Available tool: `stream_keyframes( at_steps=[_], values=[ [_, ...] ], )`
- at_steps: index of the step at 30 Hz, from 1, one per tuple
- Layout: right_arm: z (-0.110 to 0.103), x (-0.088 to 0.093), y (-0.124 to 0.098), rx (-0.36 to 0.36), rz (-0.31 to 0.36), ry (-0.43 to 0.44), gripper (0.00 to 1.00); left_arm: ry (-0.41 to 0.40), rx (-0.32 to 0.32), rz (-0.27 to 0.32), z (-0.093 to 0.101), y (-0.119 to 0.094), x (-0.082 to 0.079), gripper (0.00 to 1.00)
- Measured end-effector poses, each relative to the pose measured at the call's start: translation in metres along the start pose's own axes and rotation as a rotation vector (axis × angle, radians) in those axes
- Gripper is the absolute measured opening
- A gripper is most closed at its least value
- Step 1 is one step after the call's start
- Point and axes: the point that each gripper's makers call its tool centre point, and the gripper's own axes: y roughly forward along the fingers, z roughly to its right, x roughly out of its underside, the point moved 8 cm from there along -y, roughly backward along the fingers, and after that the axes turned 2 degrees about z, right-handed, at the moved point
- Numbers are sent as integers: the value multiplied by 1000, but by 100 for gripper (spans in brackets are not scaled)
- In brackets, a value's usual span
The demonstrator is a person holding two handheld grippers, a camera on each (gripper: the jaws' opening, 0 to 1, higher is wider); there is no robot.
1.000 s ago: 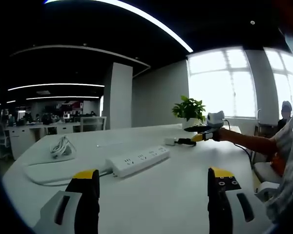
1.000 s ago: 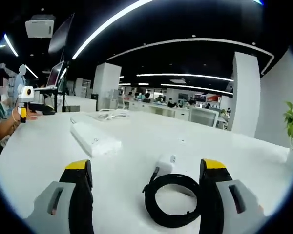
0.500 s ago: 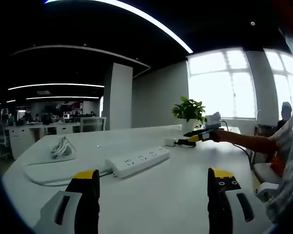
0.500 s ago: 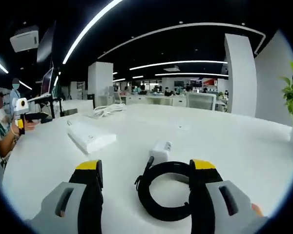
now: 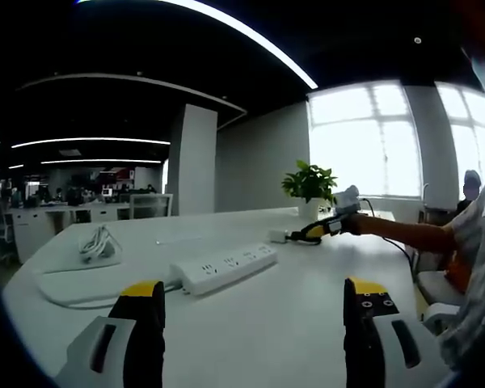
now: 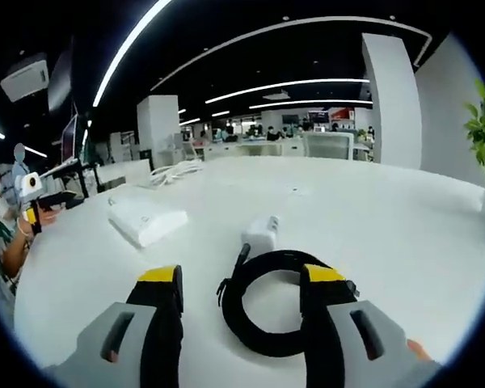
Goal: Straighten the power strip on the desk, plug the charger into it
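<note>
Right gripper view: charger (image 6: 260, 235) with coiled cable (image 6: 268, 301) between parted, empty fingers (image 6: 161, 284).

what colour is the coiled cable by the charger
Black. The coiled cable lies on the desk behind the white charger, clearest in the right gripper view.

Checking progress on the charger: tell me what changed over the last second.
The right tool has narrowed its jaws and come down around the coiled black cable behind the charger, not visibly gripping yet. The power strip, the left tool and the plant stayed put.
</note>
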Motion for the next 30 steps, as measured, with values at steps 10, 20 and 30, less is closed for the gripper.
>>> stream_keyframes(
  at_steps=[10, 20, 30],
  values=[
    [-6, 3, 4, -21, -124, -17, 55, -6, -2, 1, -1, -1, 1, 93],
    [-9, 0, 7, -36, -244, -24, 49, -12, -6, 5, -2, -3, 2, 93],
    [-15, 0, 5, -39, -333, -51, 44, -12, -5, 5, -2, -3, 1, 93]
  ],
)
